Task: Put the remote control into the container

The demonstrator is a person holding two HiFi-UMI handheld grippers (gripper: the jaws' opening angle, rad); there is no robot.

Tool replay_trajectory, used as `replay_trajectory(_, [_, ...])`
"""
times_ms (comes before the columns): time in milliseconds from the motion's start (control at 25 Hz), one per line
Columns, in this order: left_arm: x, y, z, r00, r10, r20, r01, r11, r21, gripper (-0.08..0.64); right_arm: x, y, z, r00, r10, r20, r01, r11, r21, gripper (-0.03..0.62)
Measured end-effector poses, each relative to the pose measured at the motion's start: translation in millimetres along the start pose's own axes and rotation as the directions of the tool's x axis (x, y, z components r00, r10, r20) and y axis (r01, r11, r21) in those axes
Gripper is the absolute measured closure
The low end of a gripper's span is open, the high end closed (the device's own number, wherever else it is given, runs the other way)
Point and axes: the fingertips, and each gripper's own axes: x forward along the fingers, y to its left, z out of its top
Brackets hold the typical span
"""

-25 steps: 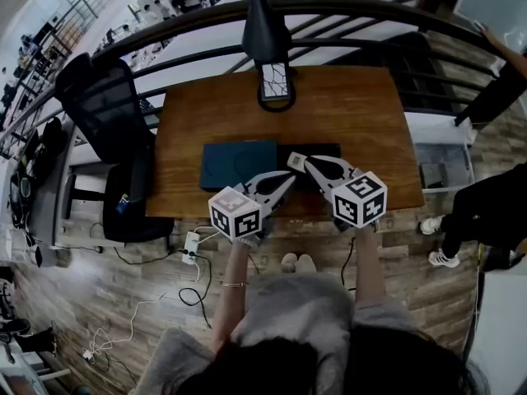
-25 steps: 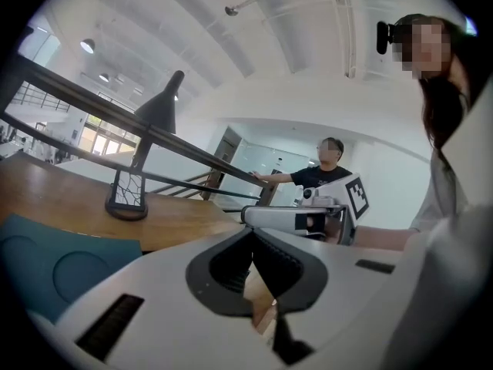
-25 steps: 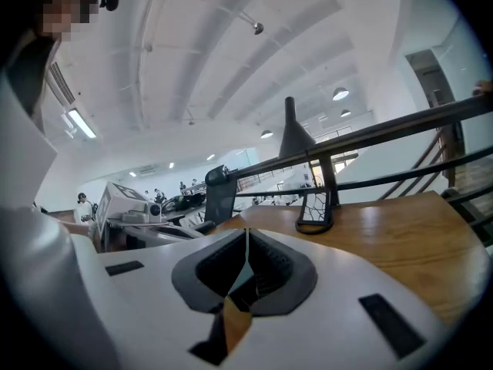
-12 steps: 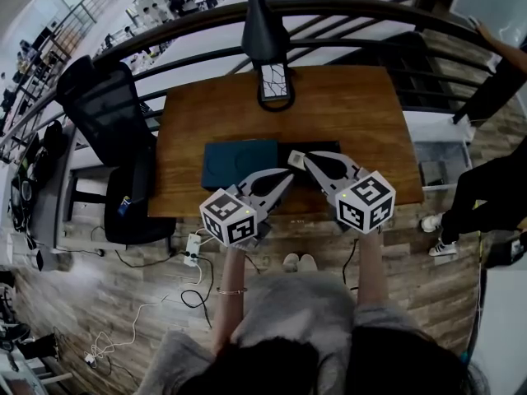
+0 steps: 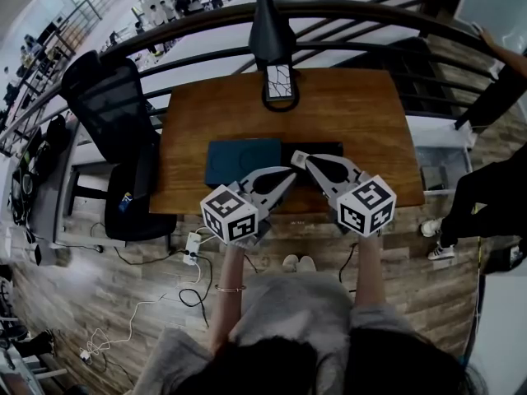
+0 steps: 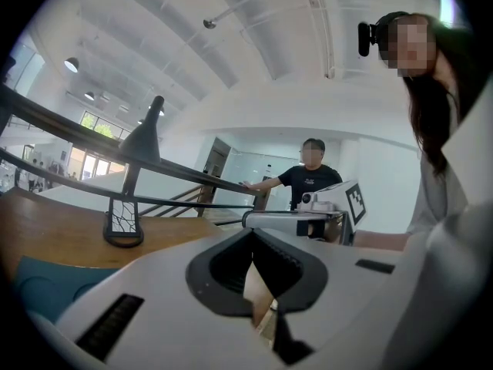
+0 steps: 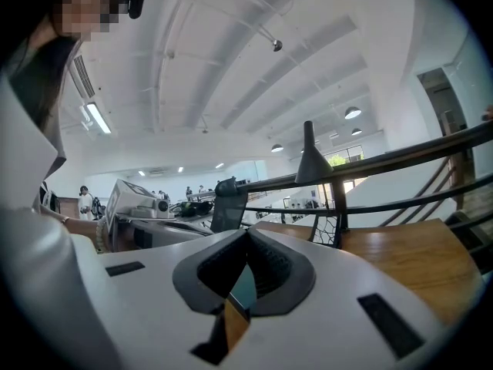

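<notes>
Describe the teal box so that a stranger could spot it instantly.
Find the wooden table beside the railing. Toward the edge nearest the person, left of centre, lies the flat teal box. The black item to its right is its only close neighbour.

Wooden counter (image 5: 354,113), centre. Black stand (image 5: 278,85) with crackle-patterned base at its far edge. Dark railing (image 5: 354,6) beyond. Black office chair (image 5: 111,113) left of counter. White power strip (image 5: 192,243) and cables on plank floor, near left.
</notes>
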Motion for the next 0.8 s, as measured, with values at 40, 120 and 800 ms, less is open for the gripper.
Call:
replay_trajectory(40, [0.4,0.1,-0.1,1.0,-0.001,0.0,0.001,1.0,0.002,0.557,-0.1,0.0,-0.2,1.0,0.0,0.001,0.0,1.0,-0.002,0.563])
replay_trajectory(120, [1.3,0.2,-0.5,1.0,-0.003,-0.001,0.003,1.0,0.005,0.557,-0.3,0.1,-0.1,1.0,0.0,0.004,0.0,1.0,-0.004,0.563])
replay_trajectory(800, [2.4,3.5,-4.3,0.999,-0.034,-0.024,0.035,0.999,0.007,0.557,5.1,1.8,-8.6,1.0,-0.003,-0.017,0.003,1.0,-0.002,0.563])
